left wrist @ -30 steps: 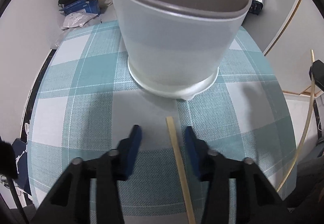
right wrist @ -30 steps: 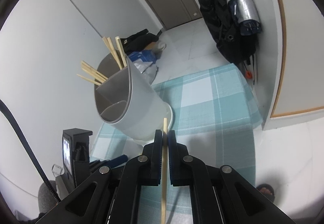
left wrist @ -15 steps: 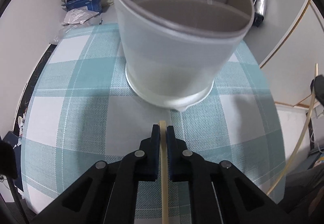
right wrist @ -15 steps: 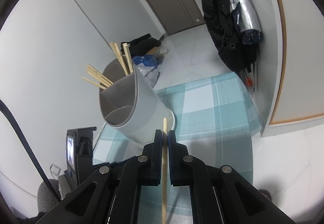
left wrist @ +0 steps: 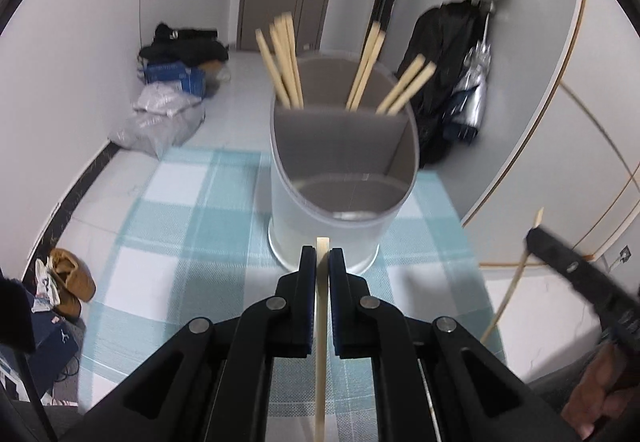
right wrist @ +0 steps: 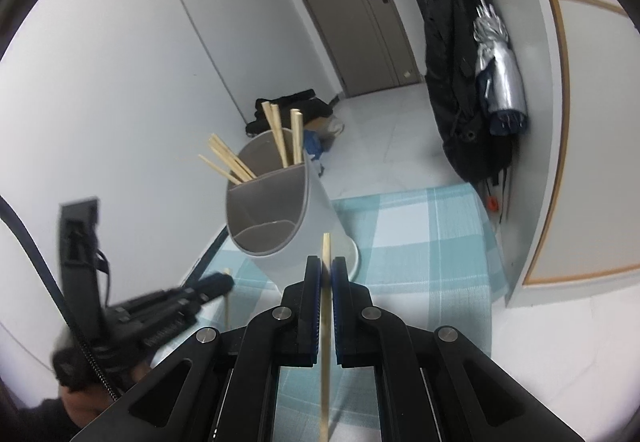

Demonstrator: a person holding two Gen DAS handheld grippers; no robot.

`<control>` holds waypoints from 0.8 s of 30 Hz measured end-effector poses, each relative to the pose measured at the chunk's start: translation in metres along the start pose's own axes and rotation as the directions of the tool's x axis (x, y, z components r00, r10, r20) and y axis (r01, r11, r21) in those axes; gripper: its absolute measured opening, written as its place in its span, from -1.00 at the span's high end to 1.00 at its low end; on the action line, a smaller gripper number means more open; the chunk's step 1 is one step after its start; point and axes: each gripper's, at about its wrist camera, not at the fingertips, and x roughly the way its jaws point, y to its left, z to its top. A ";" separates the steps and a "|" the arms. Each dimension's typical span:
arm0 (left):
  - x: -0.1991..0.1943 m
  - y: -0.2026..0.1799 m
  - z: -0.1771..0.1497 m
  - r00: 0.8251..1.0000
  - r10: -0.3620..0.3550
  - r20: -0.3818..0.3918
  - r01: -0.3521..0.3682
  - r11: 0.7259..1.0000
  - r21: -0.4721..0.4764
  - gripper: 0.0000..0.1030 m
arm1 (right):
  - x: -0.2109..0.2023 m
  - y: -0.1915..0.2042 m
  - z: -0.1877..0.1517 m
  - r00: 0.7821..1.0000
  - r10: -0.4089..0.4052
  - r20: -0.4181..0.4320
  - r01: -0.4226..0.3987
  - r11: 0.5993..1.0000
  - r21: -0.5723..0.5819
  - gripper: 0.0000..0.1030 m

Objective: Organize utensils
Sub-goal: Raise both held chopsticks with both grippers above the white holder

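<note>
Nearest me, my left gripper [left wrist: 318,264] has its fingers clamped on a chopstick [left wrist: 321,322] that runs back between the jaws toward the camera, its blunt end poking just past the pads. Gripping it lengthwise like that should let me tip it end-first into the cup. My right gripper [right wrist: 327,276] is pinched the same way on a second chopstick [right wrist: 326,322], also lined up along the fingers, so each hand carries one stick. From the left camera, the right gripper shows at the table's right edge with its stick crossing below it.

Just beyond both sets of pads stands the utensil holder [left wrist: 340,218], a pale divided cup resting upright on the checked tablecloth [left wrist: 192,210] near the table's far edge. Its near compartment looks empty; the far section behind the divider already holds several chopsticks [left wrist: 284,62] leaning outward. I judge my two belong back there with them, so I would need to clear the near rim first.

Farther off, bags and a door lie past the table.
</note>
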 end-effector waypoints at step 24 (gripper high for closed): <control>-0.050 0.003 0.034 0.992 -0.019 0.128 0.012 0.999 0.053 0.95 | -0.013 0.037 0.000 0.995 0.002 0.099 0.008 0.995 -0.097 0.91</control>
